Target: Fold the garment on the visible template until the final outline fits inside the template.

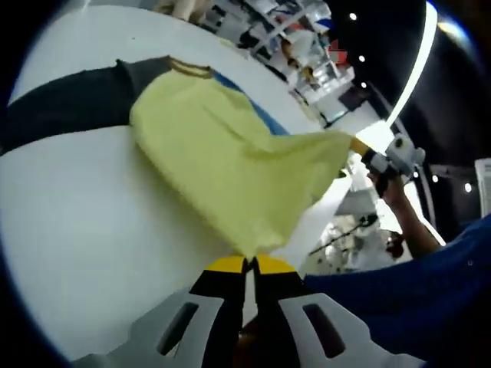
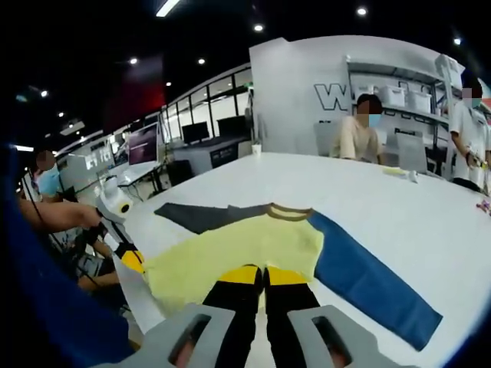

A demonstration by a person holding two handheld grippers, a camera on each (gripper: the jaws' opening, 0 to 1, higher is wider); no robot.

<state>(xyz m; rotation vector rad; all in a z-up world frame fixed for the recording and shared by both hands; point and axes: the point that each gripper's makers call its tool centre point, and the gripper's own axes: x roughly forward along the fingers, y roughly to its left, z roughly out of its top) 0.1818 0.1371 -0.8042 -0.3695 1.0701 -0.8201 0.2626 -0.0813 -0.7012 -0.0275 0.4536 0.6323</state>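
The left gripper (image 1: 251, 266) had black jaws tipped yellow on pale grey mounts; the right gripper (image 2: 265, 274) matched; the person's sleeve (image 1: 430, 284) was blue

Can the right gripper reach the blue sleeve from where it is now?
Probably yes, once it lets go: the right gripper is shut on the yellow garment, and the blue sleeve lies uncovered on the white table just beside it.
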